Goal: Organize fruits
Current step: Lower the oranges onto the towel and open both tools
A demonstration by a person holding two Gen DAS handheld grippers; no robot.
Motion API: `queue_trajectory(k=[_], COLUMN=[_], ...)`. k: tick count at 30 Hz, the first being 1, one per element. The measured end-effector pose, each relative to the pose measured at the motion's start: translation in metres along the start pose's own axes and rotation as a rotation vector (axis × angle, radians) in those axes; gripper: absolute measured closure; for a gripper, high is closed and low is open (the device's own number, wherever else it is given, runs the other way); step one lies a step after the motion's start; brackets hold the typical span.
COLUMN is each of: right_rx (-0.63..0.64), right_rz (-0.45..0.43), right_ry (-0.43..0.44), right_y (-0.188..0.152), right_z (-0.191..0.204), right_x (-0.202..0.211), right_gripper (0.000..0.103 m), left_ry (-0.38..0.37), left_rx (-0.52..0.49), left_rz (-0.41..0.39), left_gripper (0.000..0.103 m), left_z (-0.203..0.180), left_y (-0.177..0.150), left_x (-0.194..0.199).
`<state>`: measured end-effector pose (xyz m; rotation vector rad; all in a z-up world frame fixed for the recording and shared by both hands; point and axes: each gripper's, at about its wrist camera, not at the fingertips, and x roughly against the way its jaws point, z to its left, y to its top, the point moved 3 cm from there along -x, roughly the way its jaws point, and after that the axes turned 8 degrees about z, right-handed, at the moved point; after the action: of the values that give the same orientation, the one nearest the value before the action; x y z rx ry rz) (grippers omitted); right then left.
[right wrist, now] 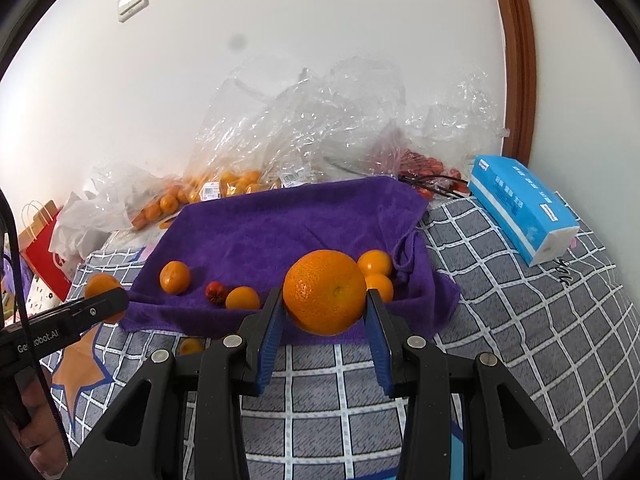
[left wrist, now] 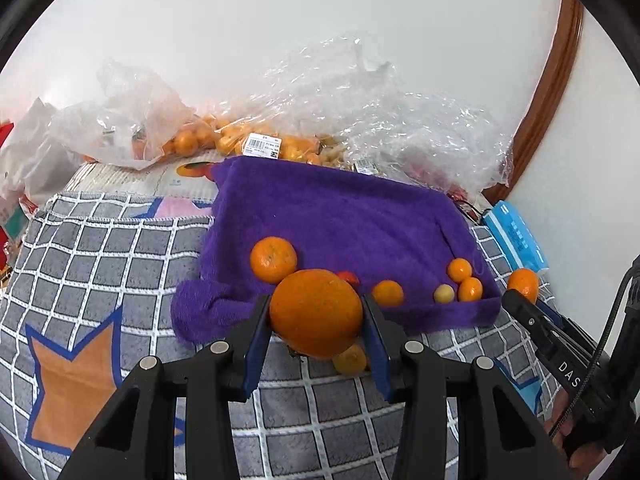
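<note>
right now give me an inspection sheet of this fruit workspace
surface: grey checked cloth with a purple towel laid on it
job's things: one big orange in the left gripper, another orange in the right gripper; small oranges and a red fruit along the towel's near edge; one small fruit on the cloth off the towel
clutter: clear bags of fruit at the back, tissue pack, red paper bag
grippers: both shut on an orange, blue fingers pressing its sides
cables: black cable along the right gripper
surroundings: white wall, light switch, brown door frame
</note>
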<state>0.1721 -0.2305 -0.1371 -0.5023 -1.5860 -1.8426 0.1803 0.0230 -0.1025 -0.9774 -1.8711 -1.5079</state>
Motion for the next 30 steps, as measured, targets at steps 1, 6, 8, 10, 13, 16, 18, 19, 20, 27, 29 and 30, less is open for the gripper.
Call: queue_trajectory(k=[1,6,8,10,13,16,18,19,20,27,29,30], right_rx=[0.001,0.007,0.001,0.006,0.024,0.043,0.048,0.05,0.051,0.046,0.045,0.047], right_rz=[0.0,0.001,-0.004,-0.02,-0.042,-0.058,-0.066,-0.068,-0.068,-0.005,0.023,0.038], right_ry=[-0.002,-0.01,-0.005,0.0,-0.008,-0.012,-0.015,-0.012,-0.01,-0.001,0.0,0.0], right_y=[0.002,0.014,0.022,0.031,0.047,0.062,0.071,0.075,0.076,0.075,0.071,0.069], right_z=[0.0,-0.002,-0.001,0.0,0.004,0.007,0.007,0.007,0.006,0.005,0.005,0.006], right_x=[-0.003,-0.015,-0.017,-0.017,-0.02,-0.024,-0.026,-0.028,-0.03,-0.06,-0.071,-0.077], right_gripper=[0.063,0.063,0.063,0.063,0.063,0.063,0.063,0.063,0.063,0.063,0.063,0.063], left_ry=[0.007,0.01,0.02,0.025,0.018,0.026,0.042,0.043,0.04,0.021,0.018,0.02], left_rx=[0.001,0.023,0.015,0.015,0.008,0.005,0.012,0.019,0.023,0.039,0.032,0.03], left_rz=[-0.002,-0.003,-0.016,-0.024,-0.037,-0.046,-0.053,-0.054,-0.054,-0.01,0.011,0.021], left_gripper=[0.062,0.062,0.062,0.062,0.062,0.062,0.062,0.062,0.062,0.062,0.062,0.062], left_z=[0.002,0.009,0.009,0.009,0.01,0.012,0.016,0.018,0.019,0.024,0.022,0.022], left_y=[0.003,0.02,0.029,0.038,0.051,0.066,0.076,0.08,0.083,0.084,0.083,0.083], left_x=[-0.002,-0.011,-0.013,-0.015,-0.017,-0.02,-0.023,-0.024,-0.027,-0.055,-0.066,-0.07])
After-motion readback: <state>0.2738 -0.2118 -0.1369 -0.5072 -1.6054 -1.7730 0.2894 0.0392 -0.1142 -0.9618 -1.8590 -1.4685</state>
